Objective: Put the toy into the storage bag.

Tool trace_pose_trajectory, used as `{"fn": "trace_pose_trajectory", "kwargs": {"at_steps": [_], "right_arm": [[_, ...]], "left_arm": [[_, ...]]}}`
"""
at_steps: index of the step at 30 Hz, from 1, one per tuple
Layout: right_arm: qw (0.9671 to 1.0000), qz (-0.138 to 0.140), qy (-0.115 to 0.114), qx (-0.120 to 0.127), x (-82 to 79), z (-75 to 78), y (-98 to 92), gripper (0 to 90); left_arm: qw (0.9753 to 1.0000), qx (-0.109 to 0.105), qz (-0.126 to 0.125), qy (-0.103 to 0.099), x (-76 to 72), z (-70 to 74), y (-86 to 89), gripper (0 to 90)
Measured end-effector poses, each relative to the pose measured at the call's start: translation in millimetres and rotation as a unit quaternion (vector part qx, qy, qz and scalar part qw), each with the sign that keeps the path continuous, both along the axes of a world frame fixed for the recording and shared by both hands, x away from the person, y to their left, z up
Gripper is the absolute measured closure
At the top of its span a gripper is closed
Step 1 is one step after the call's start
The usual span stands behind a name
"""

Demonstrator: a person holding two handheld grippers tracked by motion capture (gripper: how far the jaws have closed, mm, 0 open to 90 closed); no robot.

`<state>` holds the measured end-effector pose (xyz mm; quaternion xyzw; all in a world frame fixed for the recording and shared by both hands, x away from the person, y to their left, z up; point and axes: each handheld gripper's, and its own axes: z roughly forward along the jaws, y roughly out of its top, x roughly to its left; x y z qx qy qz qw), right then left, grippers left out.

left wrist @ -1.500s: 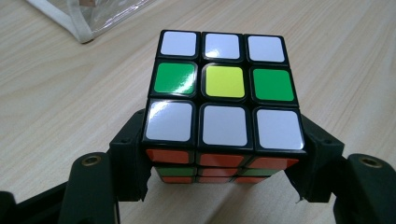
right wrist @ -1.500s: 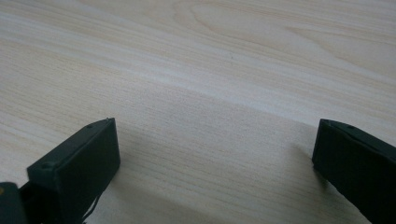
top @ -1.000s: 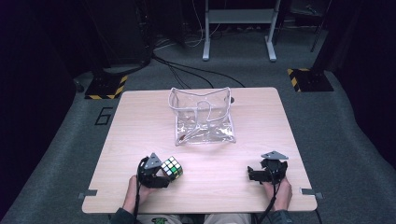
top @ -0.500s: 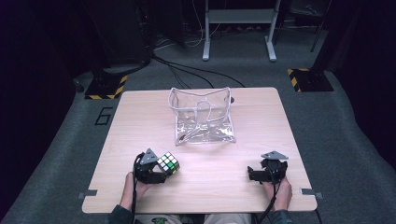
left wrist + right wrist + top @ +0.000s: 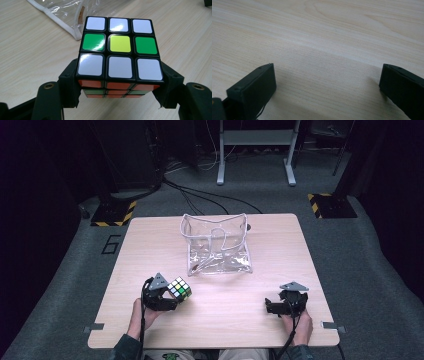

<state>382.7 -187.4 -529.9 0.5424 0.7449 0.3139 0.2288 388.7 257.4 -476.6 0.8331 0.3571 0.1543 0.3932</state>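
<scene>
Jaws clamped on the puzzle cube (image 5: 179,288) over at the left gripper (image 5: 161,296), near the front left of the desk (image 5: 270,250) in the high view — cube looks lifted just clear of the wood, though hard to be sure. Right gripper (image 5: 286,304) parked low at the front right, well apart from everything. Clear plastic pouch (image 5: 218,243) sitting mid-desk with its mouth gaping upward, so probably the target. Best bet: carry level, come in over the opening from above, let go only once well inside the rim.

Left gripper view: hard plastic cube (image 5: 119,53), glossy stickers, white and green with a yellow centre on top, orange on the near face. Black jaws pressing the two side faces low down — flat against flat, decent hold, but slick stickers, so no jerky swings. Pouch edge (image 5: 65,13) behind, floppy film with white piping; likely to fold if nudged.

Right gripper view: jaws wide apart, nothing between, just pale matte woodgrain (image 5: 332,37). Could pin the pouch rim to keep it from sliding.
</scene>
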Motion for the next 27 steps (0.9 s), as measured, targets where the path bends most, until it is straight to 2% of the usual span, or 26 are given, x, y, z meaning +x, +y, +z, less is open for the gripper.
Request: {"fn": "trace_pose_trajectory", "kwargs": {"at_steps": [27], "right_arm": [[1.0, -0.004, 0.0, 0.001, 0.1, 0.0, 0.1, 0.0]], "left_arm": [[0.9999, 0.004, -0.008, -0.009, 21.1, 19.0, -6.2, 33.6]]}}
